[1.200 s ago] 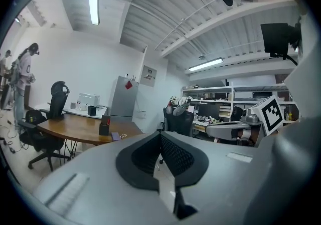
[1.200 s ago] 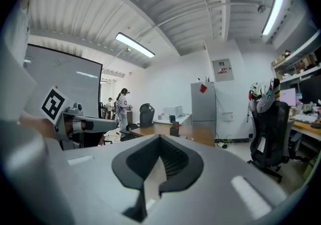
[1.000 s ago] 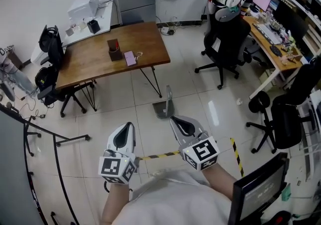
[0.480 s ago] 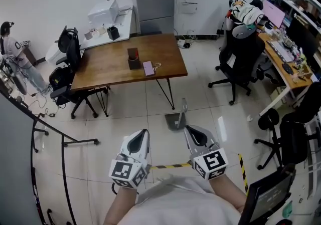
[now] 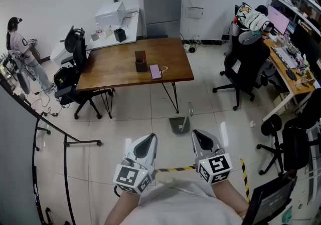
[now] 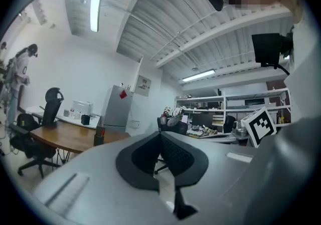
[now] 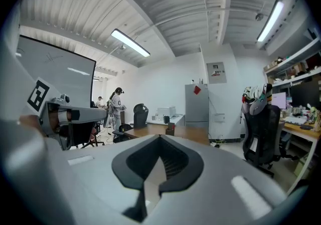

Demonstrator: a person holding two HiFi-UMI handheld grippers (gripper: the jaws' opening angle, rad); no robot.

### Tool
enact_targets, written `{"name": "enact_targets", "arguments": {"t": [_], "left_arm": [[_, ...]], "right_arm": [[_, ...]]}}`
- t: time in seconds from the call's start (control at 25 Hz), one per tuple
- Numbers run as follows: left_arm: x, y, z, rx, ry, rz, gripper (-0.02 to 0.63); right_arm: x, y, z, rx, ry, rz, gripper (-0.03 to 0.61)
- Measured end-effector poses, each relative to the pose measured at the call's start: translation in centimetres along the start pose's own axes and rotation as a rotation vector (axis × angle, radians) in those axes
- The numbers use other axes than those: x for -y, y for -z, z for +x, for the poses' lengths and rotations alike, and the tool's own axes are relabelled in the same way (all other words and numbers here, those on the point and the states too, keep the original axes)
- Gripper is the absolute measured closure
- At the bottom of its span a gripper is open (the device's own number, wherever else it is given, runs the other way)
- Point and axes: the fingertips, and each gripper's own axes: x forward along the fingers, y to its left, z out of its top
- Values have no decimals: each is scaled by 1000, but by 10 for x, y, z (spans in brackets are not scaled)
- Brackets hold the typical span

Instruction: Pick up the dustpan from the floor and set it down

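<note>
- Office floor (image 5: 125, 119), pale tiles all round, and we're standing on it looking down at both tools held out in front of us.
- Our left hand-held gripper (image 5: 149, 140) has its jaws pressed together. Its own view shows the dark pads meeting at the tip with nothing between them.
- It's the same story for the right hand-held gripper (image 5: 199, 137): closed right up and empty.
- Neither one touches anything. Both hang in the air close to our chest, pointing roughly level out into the room.
- Next thing out is a strip of yellow-black tape (image 5: 173, 169) on the tiles, showing between the two tools.
- The dustpan (image 5: 180, 124) comes after that. It's grey, with the pan flat on the floor and the handle standing up, ahead of both grippers and clearly apart from them. It sits just in front of the near leg of the wooden worktop (image 5: 120, 68).
- Progress-wise, the dustpan is on the floor and nobody's gripping it. Honestly that fits two stages: it could be waiting to be lifted, or it could have been lifted and put back down. We can't call it from this one look.
- Further out, there's a small dark holder (image 5: 141, 62) and a pink pad (image 5: 155, 71) on the worktop. Black office chairs (image 5: 246, 63) are off to the right, and a person (image 5: 17, 43) stands at the far left.
</note>
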Motion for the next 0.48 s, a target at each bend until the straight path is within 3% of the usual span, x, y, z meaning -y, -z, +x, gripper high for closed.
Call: {"name": "enact_targets", "arguments": {"t": [0.48], "left_arm": [[-7, 5, -6, -10, -8, 16, 601]], "right_arm": [[-14, 0, 2, -3, -5, -17, 577]]}}
